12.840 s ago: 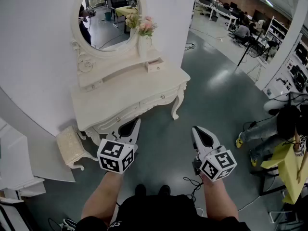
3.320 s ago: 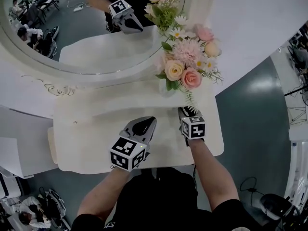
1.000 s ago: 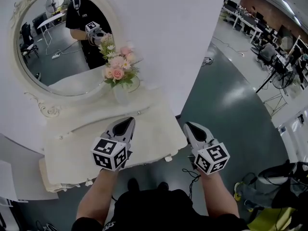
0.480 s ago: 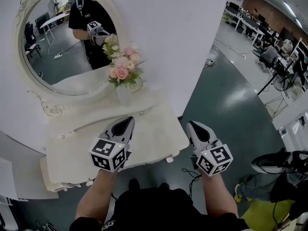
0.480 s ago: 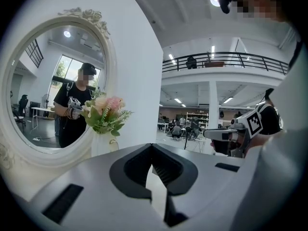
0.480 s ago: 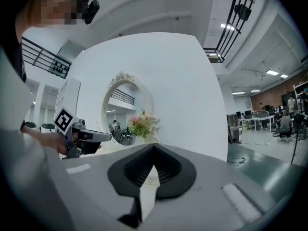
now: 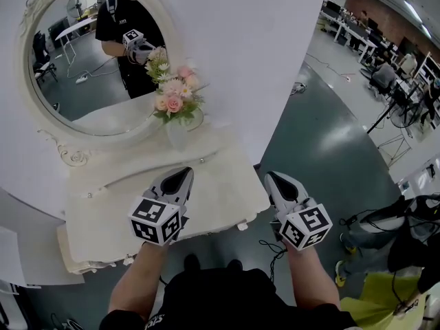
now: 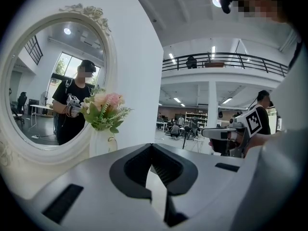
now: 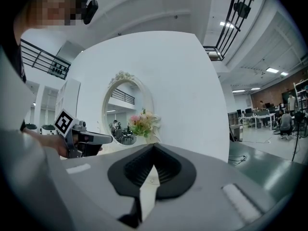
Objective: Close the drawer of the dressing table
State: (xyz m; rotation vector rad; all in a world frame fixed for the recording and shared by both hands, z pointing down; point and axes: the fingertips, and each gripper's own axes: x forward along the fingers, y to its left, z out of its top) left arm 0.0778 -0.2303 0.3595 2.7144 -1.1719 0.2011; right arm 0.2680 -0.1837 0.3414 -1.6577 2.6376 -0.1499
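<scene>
- left gripper (image 7: 184, 173) fingers together, empty, over counter (image 7: 223, 188)
- right gripper (image 7: 269, 177) fingers together, beside counter's right edge
- drawer (image 7: 201, 161) flush, just ahead of left fingers, untouched

No legible text or numbers. Shirt print (image 7: 126, 20) in mirror (image 7: 69, 81) too small to read.

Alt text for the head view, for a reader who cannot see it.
The left gripper and right gripper, both shut and empty, hover near a white dressing table bearing an oval mirror and a vase of flowers. Its drawers look closed.
</scene>
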